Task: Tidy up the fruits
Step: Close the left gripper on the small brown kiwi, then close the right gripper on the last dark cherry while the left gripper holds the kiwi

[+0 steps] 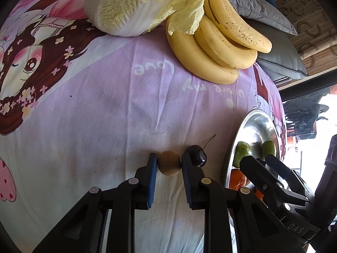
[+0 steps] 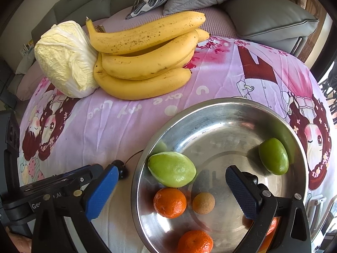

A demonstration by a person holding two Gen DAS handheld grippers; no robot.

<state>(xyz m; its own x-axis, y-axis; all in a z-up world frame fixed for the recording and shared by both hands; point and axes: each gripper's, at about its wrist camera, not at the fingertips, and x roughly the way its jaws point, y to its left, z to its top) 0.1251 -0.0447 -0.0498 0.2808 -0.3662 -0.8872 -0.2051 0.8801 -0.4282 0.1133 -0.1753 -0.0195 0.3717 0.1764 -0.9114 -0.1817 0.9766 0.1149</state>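
Fruits are half sorted already: the small round tan fruit (image 1: 169, 163) is on the pink cartoon-print cloth (image 1: 105, 105), pinched between the blue pads of the left gripper (image 1: 169, 164), just left of the steel bowl (image 2: 210, 113)

What could go wrong, I reckon: that tan ball is smooth and round and the pads only catch it at its sides, so it could squirt out on the lift and roll off across the cloth. Also the dark stemmed cherry (image 1: 197, 155) sits touching the outside of the right-hand pad, so lifting could nudge it rolling too. And the right gripper (image 2: 170, 189) hangs over the bowl with its jaws spread wide and nothing in them, so the two tools could bump when the left one swings over

Bowl contents: two green pear-shaped fruits (image 2: 171, 168), a matching tan ball (image 2: 203, 203), at least two orange mandarins (image 2: 169, 202), with more orange part hidden behind the right pad. Far side of the cloth: a yellow banana bunch (image 2: 145, 63) next to a pale napa cabbage (image 2: 65, 59), both outside the bowl
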